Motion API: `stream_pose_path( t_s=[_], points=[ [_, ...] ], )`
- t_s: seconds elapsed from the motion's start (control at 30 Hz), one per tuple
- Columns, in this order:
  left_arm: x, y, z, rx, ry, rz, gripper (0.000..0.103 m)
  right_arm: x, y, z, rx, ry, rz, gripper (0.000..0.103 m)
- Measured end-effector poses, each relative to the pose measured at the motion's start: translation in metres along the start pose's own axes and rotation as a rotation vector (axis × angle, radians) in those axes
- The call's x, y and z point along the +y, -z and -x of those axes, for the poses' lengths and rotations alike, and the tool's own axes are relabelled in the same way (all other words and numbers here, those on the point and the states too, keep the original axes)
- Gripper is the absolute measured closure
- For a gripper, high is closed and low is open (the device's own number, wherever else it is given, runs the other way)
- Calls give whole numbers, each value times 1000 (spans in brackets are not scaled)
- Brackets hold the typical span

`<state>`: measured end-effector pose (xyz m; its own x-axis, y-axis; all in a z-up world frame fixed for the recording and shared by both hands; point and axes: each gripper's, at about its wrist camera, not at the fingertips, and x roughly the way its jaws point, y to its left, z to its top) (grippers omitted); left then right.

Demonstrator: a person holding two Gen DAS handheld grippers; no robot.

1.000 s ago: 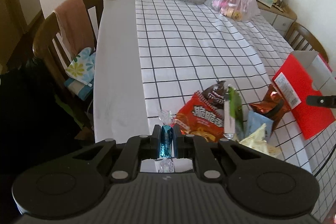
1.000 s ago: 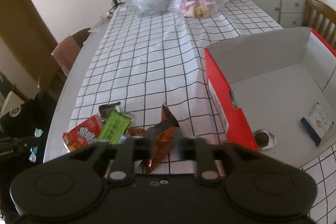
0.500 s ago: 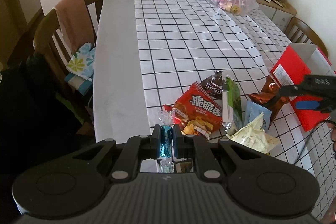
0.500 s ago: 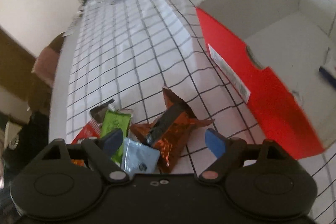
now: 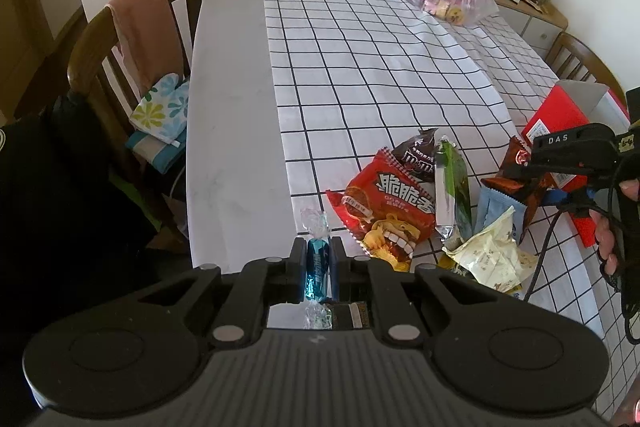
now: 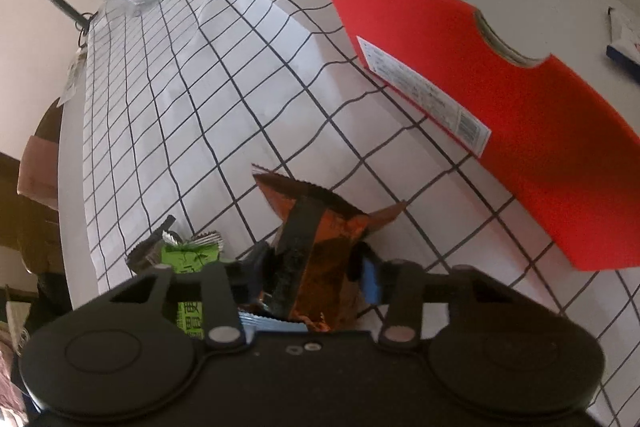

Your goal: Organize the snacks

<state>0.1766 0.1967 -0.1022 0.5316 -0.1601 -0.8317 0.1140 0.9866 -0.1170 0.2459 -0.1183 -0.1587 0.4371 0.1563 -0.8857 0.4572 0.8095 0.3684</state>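
Here the left tool (image 5: 318, 267) pinches a blue wrapped candy (image 5: 317, 265); an orange snack packet (image 6: 316, 259) sits between the right tool's (image 6: 312, 275) spread fingers.

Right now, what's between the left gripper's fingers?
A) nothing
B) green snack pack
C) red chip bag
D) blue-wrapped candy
D: the left gripper is closed on the blue-wrapped candy, whose twisted clear ends stick out above and below the fingers.
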Motion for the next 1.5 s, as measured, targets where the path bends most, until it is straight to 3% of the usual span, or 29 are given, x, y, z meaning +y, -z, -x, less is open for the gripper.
stream_pose_path(
  t_s=[0.37,0.67,0.93,1.27,1.5],
  points=[
    [-10,-4,8,-16,7,5,92,-5,-7,43,-71,-22,96,64],
    [-47,-18,30,-62,44,-8,92,-16,-16,104,-121,-71,224,64],
    [-108,-33,43,-87,90,-14,92,-48,-36,148,-145,-104,308,64],
    [-211,-57,44,-106,143,-24,92,-111,-76,184,-155,-127,443,64],
    [-279,-67,29,-111,160,-41,92,-164,-114,194,-179,-124,436,64]
  ],
)
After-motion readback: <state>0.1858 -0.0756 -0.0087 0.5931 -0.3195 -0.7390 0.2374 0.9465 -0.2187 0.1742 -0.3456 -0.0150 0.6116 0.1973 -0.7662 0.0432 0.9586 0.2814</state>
